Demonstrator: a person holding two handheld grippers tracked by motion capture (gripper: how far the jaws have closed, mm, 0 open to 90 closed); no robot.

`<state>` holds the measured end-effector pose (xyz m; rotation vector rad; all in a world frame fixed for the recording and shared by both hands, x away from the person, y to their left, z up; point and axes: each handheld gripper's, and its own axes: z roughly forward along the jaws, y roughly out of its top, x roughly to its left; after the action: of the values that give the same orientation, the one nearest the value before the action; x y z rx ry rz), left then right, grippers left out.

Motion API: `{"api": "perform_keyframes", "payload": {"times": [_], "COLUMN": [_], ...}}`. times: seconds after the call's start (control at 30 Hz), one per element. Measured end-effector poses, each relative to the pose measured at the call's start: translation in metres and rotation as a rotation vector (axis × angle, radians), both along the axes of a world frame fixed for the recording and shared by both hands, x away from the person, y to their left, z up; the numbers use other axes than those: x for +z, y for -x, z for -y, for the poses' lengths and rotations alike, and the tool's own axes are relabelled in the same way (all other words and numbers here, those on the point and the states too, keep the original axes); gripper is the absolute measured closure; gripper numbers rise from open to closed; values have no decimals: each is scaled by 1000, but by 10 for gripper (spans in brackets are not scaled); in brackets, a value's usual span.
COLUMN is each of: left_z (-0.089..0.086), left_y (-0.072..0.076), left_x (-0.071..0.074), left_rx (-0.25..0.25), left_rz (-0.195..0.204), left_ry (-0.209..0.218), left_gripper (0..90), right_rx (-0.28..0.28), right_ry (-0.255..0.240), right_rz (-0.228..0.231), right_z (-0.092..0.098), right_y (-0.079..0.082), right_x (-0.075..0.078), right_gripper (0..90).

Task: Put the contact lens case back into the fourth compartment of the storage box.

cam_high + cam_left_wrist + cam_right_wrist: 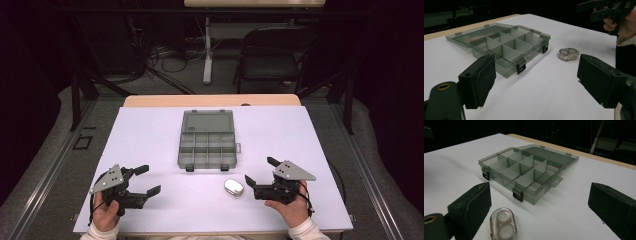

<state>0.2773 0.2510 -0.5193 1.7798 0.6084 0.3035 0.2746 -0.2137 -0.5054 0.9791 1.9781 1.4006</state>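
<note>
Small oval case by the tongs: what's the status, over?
Both tongs, left and right, open, empty. Oval case on the table beside right tongs. Compartment box open. Path clear.

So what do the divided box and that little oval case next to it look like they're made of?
The divided box looks like smoky grey translucent plastic: the white table shows through its walls, and it has black clip latches. The small oval case looks like clear glossy plastic, with two pale round pieces visible through it; what those are I can't tell.
</note>
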Motion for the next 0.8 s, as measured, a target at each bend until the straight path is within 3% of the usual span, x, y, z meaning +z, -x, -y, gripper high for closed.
{"api": "perform_keyframes", "payload": {"times": [0.57, 0.8], "left_z": [1, 0], "left_y": [3, 4], "left_x": [0, 0], "left_rx": [-18, -26], "left_rz": [14, 14], "left_ry": [-7, -6], "left_gripper": [160, 160], "right_rx": [20, 45], "right_ry": [19, 37], "right_rz": [-40, -61], "right_z": [0, -3], "right_y": [-5, -6], "right_x": [-4, -5], "right_gripper": [68, 131]}}
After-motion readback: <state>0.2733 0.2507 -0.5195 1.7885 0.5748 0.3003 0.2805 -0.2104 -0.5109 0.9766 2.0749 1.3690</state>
